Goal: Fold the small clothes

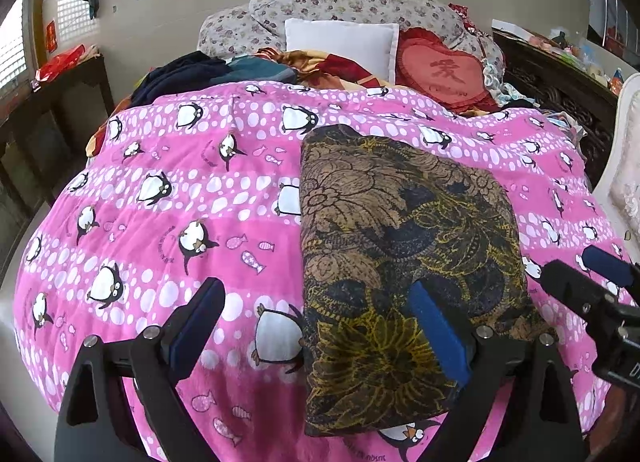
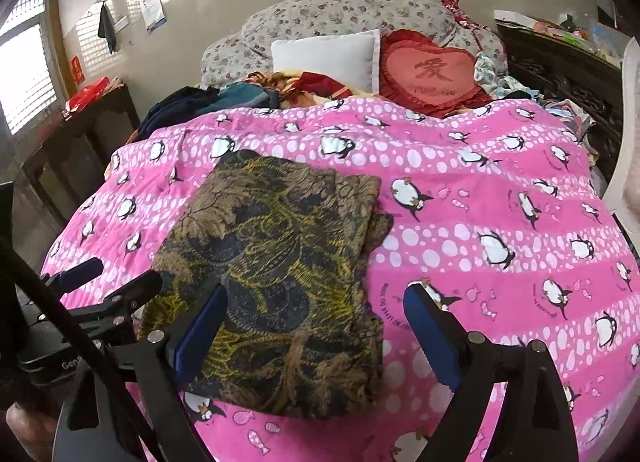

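Lowest in each wrist view, the left gripper (image 1: 318, 326) and right gripper (image 2: 316, 332) hover with jaws apart, empty. Between them lies the folded brown-and-yellow floral garment (image 2: 276, 270), long axis running away up-frame on the pink penguin quilt (image 1: 160, 201); neither looks clearly nearer.

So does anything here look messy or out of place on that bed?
The folded patterned cloth lies fairly neat on the pink penguin quilt, though its right edge shows uneven layers poking out. Behind the quilt, loose clothes sit heaped by the pillows. Both tongs hang open, holding nothing.
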Tool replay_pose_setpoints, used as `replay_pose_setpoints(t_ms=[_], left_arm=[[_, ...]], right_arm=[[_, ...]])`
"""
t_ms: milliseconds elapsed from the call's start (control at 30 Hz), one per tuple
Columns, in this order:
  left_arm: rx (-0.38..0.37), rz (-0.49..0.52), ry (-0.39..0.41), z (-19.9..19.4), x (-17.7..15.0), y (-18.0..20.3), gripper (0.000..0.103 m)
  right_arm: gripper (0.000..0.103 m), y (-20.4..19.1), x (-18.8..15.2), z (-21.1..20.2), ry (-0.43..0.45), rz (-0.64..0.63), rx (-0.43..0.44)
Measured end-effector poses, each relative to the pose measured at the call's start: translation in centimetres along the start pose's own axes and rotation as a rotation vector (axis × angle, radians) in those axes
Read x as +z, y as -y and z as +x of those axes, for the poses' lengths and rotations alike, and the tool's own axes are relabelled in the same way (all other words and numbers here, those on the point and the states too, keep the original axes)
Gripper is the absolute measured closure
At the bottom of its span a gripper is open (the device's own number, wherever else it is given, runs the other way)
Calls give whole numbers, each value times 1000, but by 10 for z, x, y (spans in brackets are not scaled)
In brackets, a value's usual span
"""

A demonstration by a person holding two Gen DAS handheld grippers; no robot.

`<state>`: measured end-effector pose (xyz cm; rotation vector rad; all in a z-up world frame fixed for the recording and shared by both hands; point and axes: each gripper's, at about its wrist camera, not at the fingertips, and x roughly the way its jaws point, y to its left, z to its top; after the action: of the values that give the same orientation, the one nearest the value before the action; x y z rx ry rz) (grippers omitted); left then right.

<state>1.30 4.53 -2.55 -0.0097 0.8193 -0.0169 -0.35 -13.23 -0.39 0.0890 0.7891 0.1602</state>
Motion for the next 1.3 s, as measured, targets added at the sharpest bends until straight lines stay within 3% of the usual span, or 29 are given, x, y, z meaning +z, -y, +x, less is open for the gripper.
replay_pose_setpoints(t_ms=[1300], left_arm=[[20, -14, -17, 10, 3, 0, 9]], right_arm=[[9, -4, 4, 20, -39, 7, 5]])
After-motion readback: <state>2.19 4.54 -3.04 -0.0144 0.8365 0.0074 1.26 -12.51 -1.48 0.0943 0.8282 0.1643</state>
